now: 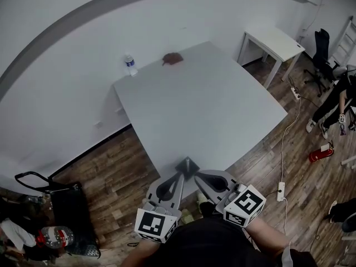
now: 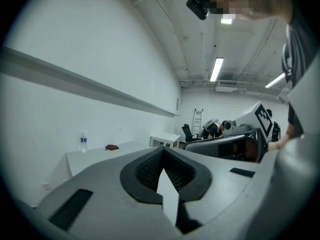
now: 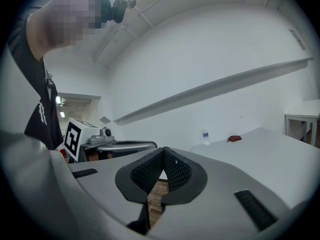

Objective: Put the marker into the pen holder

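Observation:
No marker and no pen holder show in any view. My left gripper [image 1: 182, 168] and right gripper [image 1: 196, 174] hang side by side over the near edge of the white table [image 1: 222, 115], tips almost touching each other. Both are shut with nothing between their jaws. In the left gripper view the left gripper [image 2: 162, 153] points along the table with the right one beside it. The right gripper view shows the right gripper [image 3: 163, 153] shut too, with wood floor visible below its jaws.
A water bottle [image 1: 130, 64] and a small red-brown lump [image 1: 173, 59] sit at the table's far edge by the wall. A smaller white table [image 1: 275, 42], an office chair [image 1: 321, 54], a person [image 1: 340, 102], a red extinguisher [image 1: 321, 153] and a power strip [image 1: 281, 191] are to the right.

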Demonstrator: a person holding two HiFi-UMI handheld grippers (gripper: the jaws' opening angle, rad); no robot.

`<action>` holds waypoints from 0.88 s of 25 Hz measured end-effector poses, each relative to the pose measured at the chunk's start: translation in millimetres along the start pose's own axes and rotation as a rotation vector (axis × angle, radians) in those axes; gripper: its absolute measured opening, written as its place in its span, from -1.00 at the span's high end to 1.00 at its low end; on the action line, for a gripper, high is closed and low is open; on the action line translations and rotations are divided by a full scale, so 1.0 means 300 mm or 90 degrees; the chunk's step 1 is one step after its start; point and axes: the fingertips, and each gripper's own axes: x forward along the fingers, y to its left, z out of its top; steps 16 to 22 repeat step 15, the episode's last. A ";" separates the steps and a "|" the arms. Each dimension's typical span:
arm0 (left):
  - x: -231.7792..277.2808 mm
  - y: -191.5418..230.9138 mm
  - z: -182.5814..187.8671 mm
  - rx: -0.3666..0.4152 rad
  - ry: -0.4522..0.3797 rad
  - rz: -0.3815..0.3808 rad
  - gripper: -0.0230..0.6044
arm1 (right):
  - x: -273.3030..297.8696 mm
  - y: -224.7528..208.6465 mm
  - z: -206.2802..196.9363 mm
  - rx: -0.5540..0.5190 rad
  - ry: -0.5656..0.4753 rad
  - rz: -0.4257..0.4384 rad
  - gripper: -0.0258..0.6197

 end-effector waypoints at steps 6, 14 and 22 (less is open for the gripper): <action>0.010 -0.004 0.008 0.003 -0.004 0.003 0.91 | -0.007 -0.012 0.008 -0.004 -0.003 -0.001 0.87; 0.031 0.008 0.002 0.002 -0.003 0.007 0.91 | 0.000 -0.044 0.005 -0.004 0.000 -0.004 0.87; 0.035 0.010 -0.001 0.002 -0.002 0.007 0.91 | 0.001 -0.050 0.003 -0.003 0.001 -0.005 0.87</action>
